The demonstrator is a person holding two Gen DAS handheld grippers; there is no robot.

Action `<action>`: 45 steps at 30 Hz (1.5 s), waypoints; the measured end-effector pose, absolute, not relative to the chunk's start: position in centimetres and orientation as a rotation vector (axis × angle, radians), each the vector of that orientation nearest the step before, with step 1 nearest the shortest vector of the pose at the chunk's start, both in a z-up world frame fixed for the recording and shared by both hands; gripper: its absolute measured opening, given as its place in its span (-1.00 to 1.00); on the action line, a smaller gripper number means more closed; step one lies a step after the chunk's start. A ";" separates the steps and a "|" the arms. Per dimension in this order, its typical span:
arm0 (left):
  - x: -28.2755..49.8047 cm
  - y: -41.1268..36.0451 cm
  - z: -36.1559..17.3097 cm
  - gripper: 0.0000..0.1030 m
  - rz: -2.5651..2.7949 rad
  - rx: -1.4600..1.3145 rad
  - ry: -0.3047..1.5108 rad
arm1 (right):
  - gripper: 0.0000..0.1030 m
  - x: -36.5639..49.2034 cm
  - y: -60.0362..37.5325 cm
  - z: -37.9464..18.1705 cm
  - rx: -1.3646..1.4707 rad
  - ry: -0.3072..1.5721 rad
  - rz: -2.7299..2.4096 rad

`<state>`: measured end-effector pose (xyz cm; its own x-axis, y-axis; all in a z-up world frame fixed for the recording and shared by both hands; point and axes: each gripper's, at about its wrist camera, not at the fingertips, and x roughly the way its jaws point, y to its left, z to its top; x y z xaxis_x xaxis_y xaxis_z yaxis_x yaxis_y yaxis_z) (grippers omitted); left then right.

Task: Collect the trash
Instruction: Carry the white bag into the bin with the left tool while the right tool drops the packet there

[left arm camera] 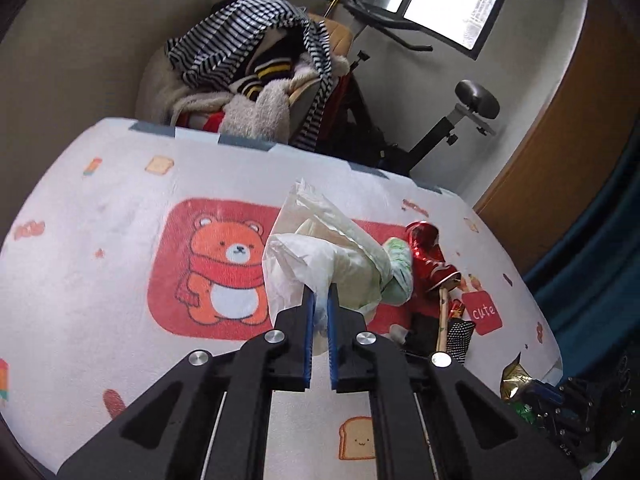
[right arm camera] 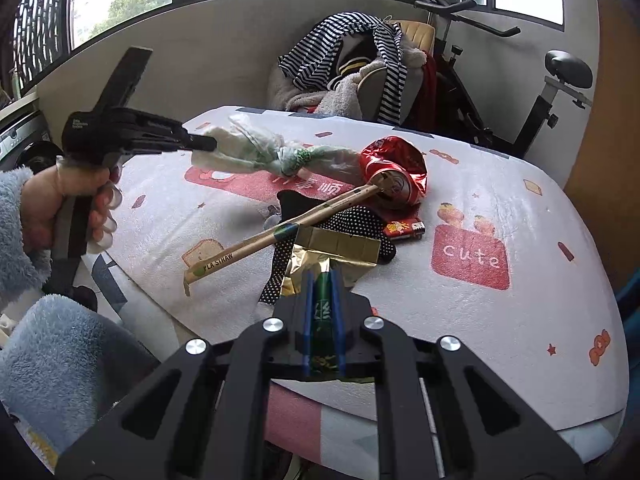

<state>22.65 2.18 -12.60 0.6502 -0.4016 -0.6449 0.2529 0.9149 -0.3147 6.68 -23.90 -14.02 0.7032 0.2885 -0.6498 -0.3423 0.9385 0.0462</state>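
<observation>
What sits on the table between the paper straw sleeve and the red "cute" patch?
In the right wrist view, a black dotted cloth, with a small red lighter at its edge.

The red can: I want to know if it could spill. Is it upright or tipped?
Tipped. The red can lies crushed on its side on the table, its top facing the camera.

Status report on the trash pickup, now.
Left tongs shut on white plastic bag, lifted off table. Right tongs shut on gold wrapper. Red foil, straw remain; nothing blocking.
</observation>
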 end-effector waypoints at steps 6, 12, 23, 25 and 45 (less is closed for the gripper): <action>18.8 4.7 -9.3 -0.88 -0.416 -0.160 0.748 | -0.76 5.7 -23.9 -12.7 -0.067 0.679 0.350; 13.7 6.9 -7.0 -0.88 -0.486 -0.193 0.728 | -0.76 4.5 -23.7 -11.1 -0.057 0.667 0.347; 2.2 6.8 -5.4 -0.88 -0.659 -0.160 0.715 | -0.76 1.1 -23.3 -8.9 -0.076 0.631 0.327; 0.7 6.6 -6.0 -0.88 -0.685 -0.156 0.730 | -0.76 0.8 -23.3 -8.7 -0.076 0.629 0.327; -2.1 1.7 -17.6 -0.88 -0.744 0.009 1.046 | -0.76 -1.5 -23.3 -9.8 -0.088 0.674 0.340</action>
<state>-2.09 1.66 -17.55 0.2832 -0.5520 -0.7842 0.5604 0.7589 -0.3318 -1.49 -23.31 -9.76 0.7281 0.2802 -0.6256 -0.3369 0.9411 0.0293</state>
